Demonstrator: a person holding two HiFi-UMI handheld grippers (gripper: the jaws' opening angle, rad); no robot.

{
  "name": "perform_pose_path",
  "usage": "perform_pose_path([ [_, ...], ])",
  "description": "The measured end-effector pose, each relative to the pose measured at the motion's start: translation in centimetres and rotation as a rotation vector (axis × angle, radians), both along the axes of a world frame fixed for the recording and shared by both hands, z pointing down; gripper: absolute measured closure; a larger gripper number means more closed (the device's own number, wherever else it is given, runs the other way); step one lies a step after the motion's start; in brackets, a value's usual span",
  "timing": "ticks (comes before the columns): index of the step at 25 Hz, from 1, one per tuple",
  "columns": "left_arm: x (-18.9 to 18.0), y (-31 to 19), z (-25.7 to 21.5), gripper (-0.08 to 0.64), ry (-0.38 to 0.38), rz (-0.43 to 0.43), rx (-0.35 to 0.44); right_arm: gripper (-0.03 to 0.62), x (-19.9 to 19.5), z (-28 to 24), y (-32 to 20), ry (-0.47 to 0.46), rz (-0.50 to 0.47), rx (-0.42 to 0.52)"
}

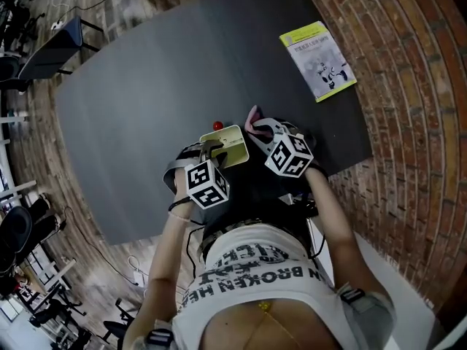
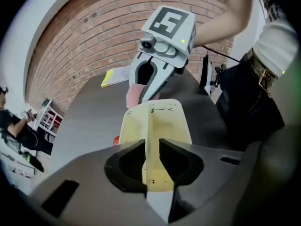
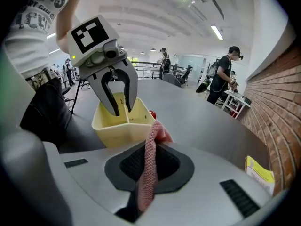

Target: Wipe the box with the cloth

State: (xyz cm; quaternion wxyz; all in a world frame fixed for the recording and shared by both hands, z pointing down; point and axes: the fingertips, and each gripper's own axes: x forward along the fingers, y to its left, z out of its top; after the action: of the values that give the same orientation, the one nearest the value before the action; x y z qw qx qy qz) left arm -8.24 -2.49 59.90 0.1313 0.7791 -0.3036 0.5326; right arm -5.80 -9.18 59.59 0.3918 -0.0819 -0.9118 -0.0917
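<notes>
A pale yellow box (image 1: 226,143) with a middle divider stands on the dark table (image 1: 146,86) near its front edge. My left gripper (image 1: 217,150) points down into the box (image 2: 157,119). Its jaws straddle the divider and look open, with a gap beside the wall in the right gripper view, where the left gripper (image 3: 121,108) shows from the front. My right gripper (image 1: 255,126) sits just right of the box, shut on a pink knitted cloth (image 3: 150,164). The cloth (image 1: 252,119) hangs from the jaws close to the box's right wall (image 3: 113,126).
A small red ball (image 1: 217,125) lies on the table just behind the box. A yellow-green booklet (image 1: 318,60) lies at the far right by the brick wall. People and office chairs are in the room beyond the table.
</notes>
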Motion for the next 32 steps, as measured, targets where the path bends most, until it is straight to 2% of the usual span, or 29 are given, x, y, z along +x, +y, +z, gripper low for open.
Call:
perform_pose_path([
  [2, -0.1, 0.0, 0.6, 0.48, -0.06, 0.05, -0.002, 0.575, -0.4, 0.8, 0.3, 0.015, -0.046, 0.005],
  [4, -0.2, -0.2, 0.9, 0.512, -0.085, 0.081, -0.006, 0.575, -0.8, 1.6, 0.6, 0.033, -0.101, 0.014],
  [7, -0.3, -0.2, 1.0, 0.523, -0.064, 0.093, -0.024, 0.575, -1.1, 2.5, 0.8, 0.061, -0.173, 0.036],
  [13, -0.3, 0.0, 1.0, 0.525, -0.063, 0.152, -0.046, 0.575, -2.0, 2.9, 0.6, 0.081, -0.236, 0.103],
  [32, -0.3, -0.1, 1.1, 0.525, -0.063, 0.162, -0.035, 0.575, 0.0, 2.7, 3.4, 0.102, -0.237, 0.121],
])
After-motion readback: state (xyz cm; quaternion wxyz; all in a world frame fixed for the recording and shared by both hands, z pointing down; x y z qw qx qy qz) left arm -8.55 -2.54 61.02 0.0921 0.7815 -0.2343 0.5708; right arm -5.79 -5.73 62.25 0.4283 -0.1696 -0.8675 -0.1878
